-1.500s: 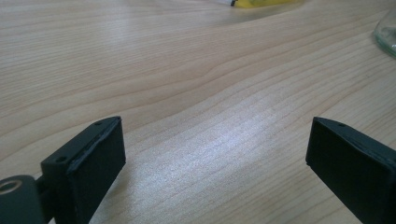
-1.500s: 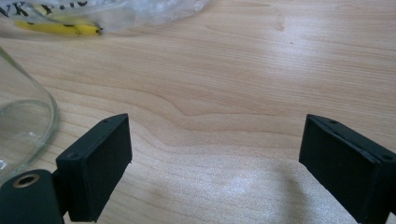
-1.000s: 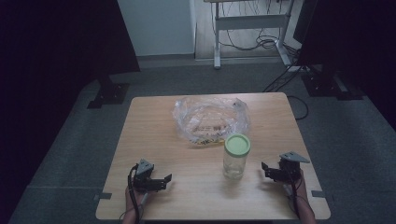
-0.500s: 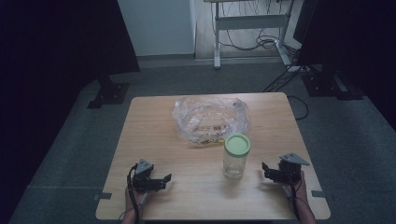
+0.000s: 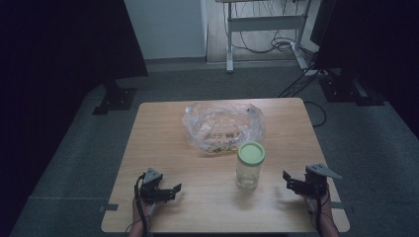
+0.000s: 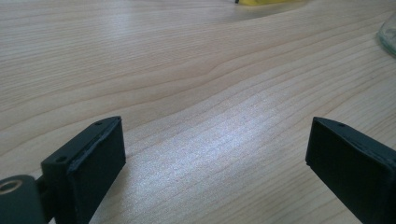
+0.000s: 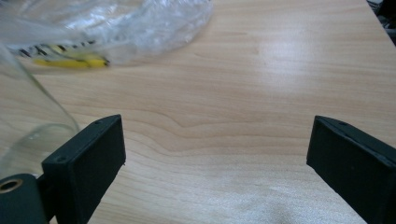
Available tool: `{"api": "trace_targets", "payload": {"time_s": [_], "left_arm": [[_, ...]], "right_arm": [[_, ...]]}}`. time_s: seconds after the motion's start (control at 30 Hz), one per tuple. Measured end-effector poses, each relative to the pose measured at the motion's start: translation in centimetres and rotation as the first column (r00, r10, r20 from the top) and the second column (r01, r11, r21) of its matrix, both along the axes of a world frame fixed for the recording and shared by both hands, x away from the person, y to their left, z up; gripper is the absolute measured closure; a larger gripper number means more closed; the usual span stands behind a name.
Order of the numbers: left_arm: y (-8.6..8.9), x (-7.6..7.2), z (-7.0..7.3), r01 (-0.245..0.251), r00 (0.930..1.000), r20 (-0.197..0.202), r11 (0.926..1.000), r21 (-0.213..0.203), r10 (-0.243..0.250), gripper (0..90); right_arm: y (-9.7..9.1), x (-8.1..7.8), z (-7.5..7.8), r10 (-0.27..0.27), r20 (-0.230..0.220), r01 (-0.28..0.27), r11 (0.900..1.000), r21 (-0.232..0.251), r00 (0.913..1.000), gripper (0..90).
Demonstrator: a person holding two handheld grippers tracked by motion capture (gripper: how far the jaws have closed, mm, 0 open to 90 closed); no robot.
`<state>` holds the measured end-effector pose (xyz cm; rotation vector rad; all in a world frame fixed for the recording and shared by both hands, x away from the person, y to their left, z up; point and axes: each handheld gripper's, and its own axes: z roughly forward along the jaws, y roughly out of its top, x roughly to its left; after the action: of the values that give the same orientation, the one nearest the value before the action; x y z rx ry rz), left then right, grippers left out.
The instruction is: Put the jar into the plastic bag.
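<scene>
A clear glass jar (image 5: 250,166) with a pale green lid stands upright on the wooden table (image 5: 163,128), right of centre. Behind it lies a crumpled clear plastic bag (image 5: 222,127) with yellow and black print. My left gripper (image 5: 172,190) rests open near the front left edge, nothing between its jaws. My right gripper (image 5: 288,180) rests open near the front right, a little right of the jar. In the right gripper view the jar's glass wall (image 7: 23,116) is at the left and the bag (image 7: 116,28) lies beyond. The left gripper view has bare wood between the jaws.
The table stands on a grey floor. Black stand bases (image 5: 114,98) sit behind it at left and right, with a desk frame and loose cables (image 5: 267,47) farther back. Dark curtains hang on both sides.
</scene>
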<state>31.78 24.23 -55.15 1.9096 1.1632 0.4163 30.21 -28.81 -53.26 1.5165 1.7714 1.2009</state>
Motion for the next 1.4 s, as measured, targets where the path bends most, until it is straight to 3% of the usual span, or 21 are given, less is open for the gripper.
{"api": "trace_targets", "payload": {"time_s": [0.47, 0.93, 1.4], "left_arm": [[0.0, 0.1, 0.0, -0.001, 1.0, -0.006, 1.0, -0.001, 0.001, 4.4], [0.1, 0.2, 0.0, 0.007, 0.9998, -0.017, 1.0, -0.005, -0.007, 4.3], [-0.1, 0.5, -0.1, 0.012, 0.9995, -0.028, 0.9999, 0.007, -0.012, 4.4]], "right_arm": [[1.6, -1.9, 2.9, 0.07, 0.043, -0.069, 0.9975, -0.018, 0.9966, 2.9], [3.2, -3.8, 4.7, 0.12, 0.085, -0.122, 0.9925, 0.013, 0.9891, 3.3], [5.2, -5.2, 7.8, 0.183, 0.162, -0.184, 0.9829, -0.013, 0.9697, 3.3]]}}
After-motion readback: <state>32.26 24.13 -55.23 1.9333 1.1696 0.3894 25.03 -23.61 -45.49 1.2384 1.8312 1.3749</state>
